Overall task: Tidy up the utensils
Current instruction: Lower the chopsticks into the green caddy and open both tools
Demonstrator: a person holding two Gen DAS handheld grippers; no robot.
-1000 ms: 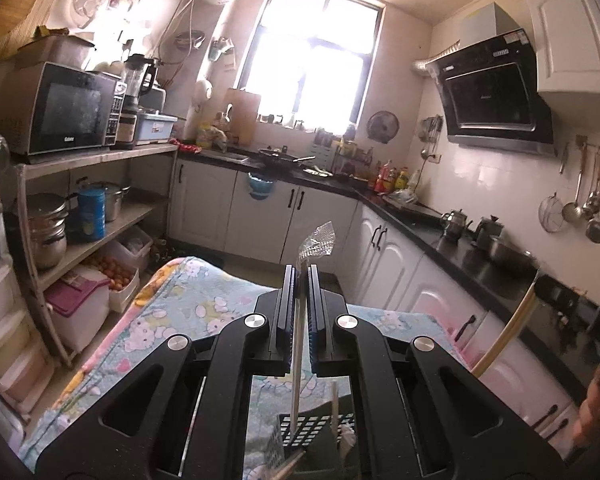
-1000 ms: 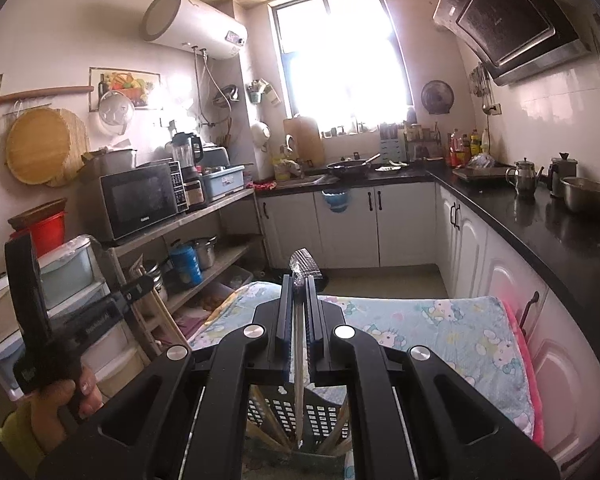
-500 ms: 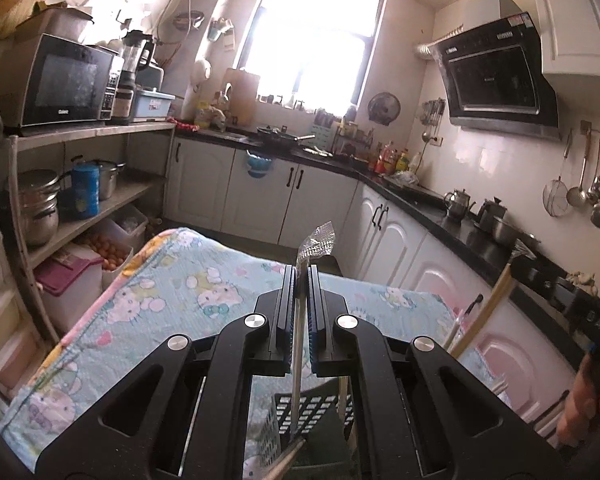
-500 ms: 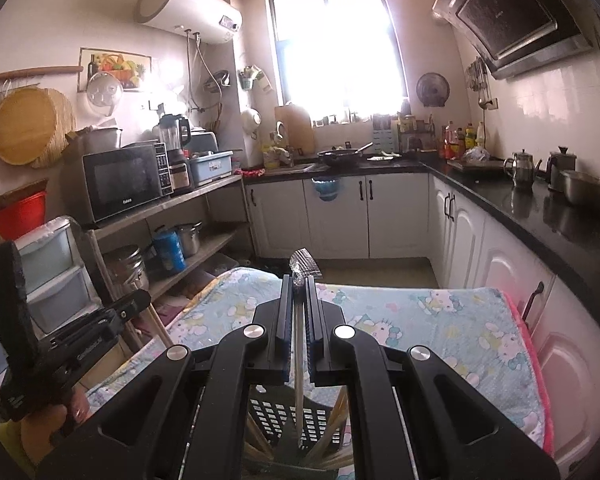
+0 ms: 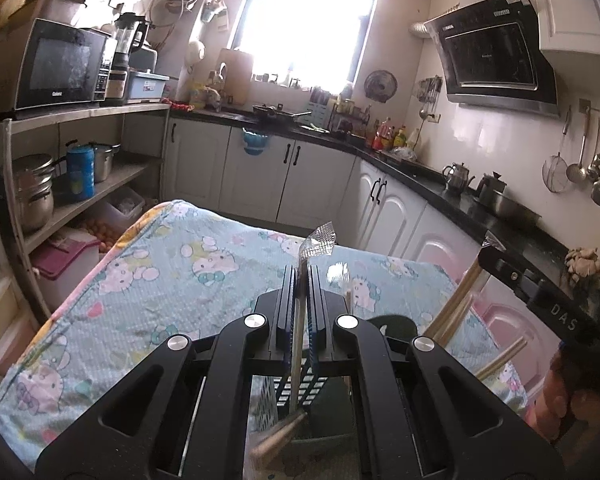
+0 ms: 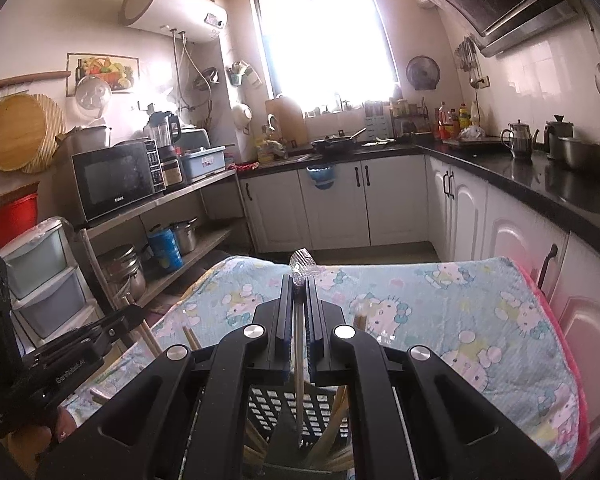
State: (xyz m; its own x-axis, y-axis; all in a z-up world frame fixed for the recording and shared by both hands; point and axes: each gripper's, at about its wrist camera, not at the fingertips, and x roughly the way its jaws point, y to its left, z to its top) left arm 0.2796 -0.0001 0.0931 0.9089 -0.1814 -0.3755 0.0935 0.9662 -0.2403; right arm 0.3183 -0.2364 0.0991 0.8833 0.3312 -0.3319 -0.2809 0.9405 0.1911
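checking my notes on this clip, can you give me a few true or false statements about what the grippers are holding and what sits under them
1. The left gripper is shut on a wrapped chopstick. True.
2. The right gripper is open and holds nothing. False: it is shut on a wrapped chopstick too.
3. A black perforated basket sits below the right gripper with wooden sticks in it. True.
4. The table is covered by a plain white cloth. False: the cloth is light blue with cartoon cats.
5. A microwave stands on a shelf at left. True.
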